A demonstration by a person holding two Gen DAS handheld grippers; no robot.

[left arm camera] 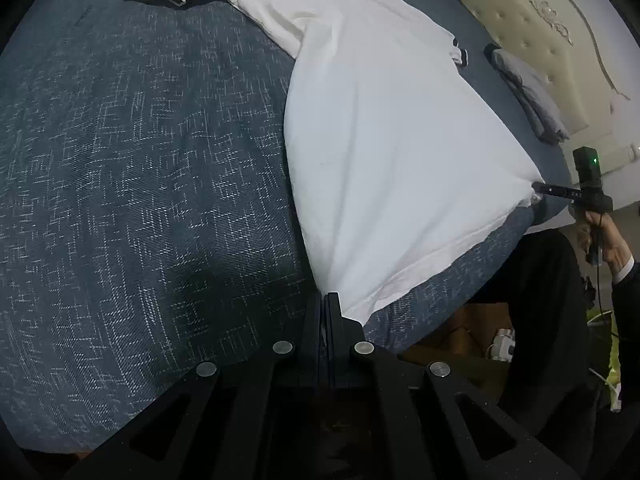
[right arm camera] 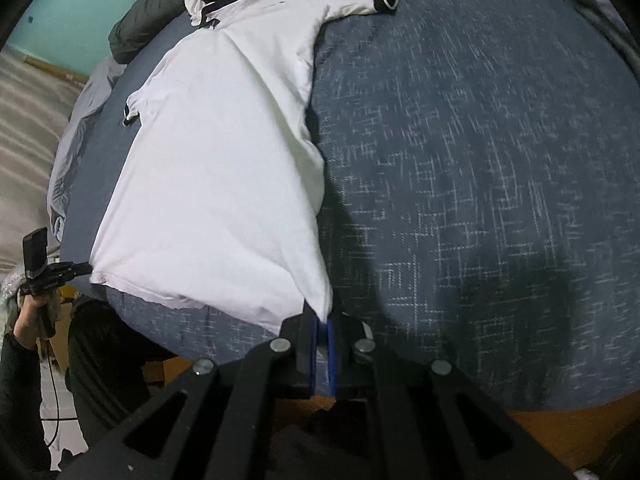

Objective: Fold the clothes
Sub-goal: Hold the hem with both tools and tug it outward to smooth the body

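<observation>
A white polo shirt point(left arm camera: 380, 140) with dark collar and sleeve trim lies spread front-down along the blue bedspread point(left arm camera: 140, 160), its hem toward me. My left gripper point(left arm camera: 326, 296) is shut on one bottom hem corner, which is pulled taut into its tips. At the other hem corner my right gripper point(right arm camera: 324, 316) is shut on the cloth of the shirt point(right arm camera: 216, 184). Each gripper shows in the other's view, pinching its corner: the right gripper point(left arm camera: 538, 190) and the left gripper point(right arm camera: 86, 269), each held by a hand. The hem between them hangs slightly slack above the bed's near edge.
A folded grey garment point(left arm camera: 528, 92) lies near the cream tufted headboard point(left arm camera: 552, 32). A dark padded bundle point(right arm camera: 148, 20) sits beyond the collar, and pale grey cloth point(right arm camera: 76, 128) drapes over the bed's side. The person's dark trousers point(left arm camera: 548, 300) stand against the near edge.
</observation>
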